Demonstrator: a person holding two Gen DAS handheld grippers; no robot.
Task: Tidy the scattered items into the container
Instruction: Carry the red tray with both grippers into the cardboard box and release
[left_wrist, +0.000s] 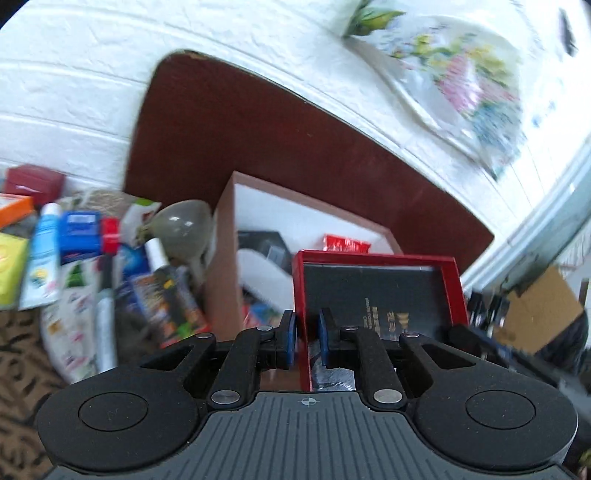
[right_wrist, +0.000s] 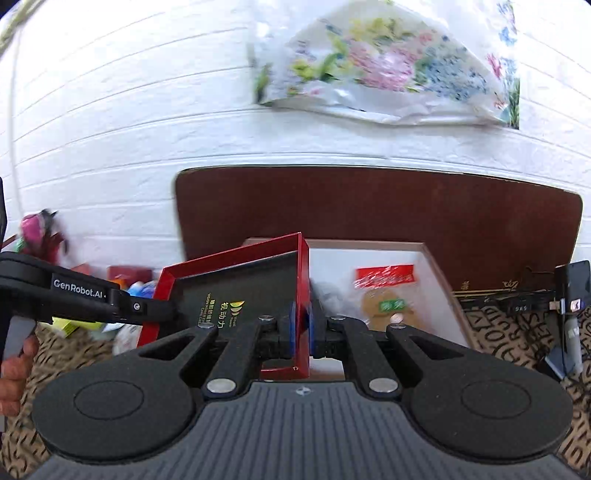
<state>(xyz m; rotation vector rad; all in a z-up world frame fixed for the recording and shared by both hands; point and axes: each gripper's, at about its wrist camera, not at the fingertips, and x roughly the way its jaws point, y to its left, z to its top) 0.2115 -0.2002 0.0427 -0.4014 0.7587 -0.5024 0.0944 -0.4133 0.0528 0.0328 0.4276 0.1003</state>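
Grippers (left_wrist: 306, 332) (right_wrist: 303, 328) clamp red tray (right_wrist: 236, 280); clutter (left_wrist: 92, 258) left-view only.

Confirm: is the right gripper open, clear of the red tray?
No. The right gripper is shut on the red tray, pinching its side wall.

A: Any way into the box (right_wrist: 441, 286)?
B: Its right half is open above the packet (right_wrist: 386, 291). The red tray (right_wrist: 236, 291) tilts over the left side; clutter (left_wrist: 92, 258) crowds beyond.
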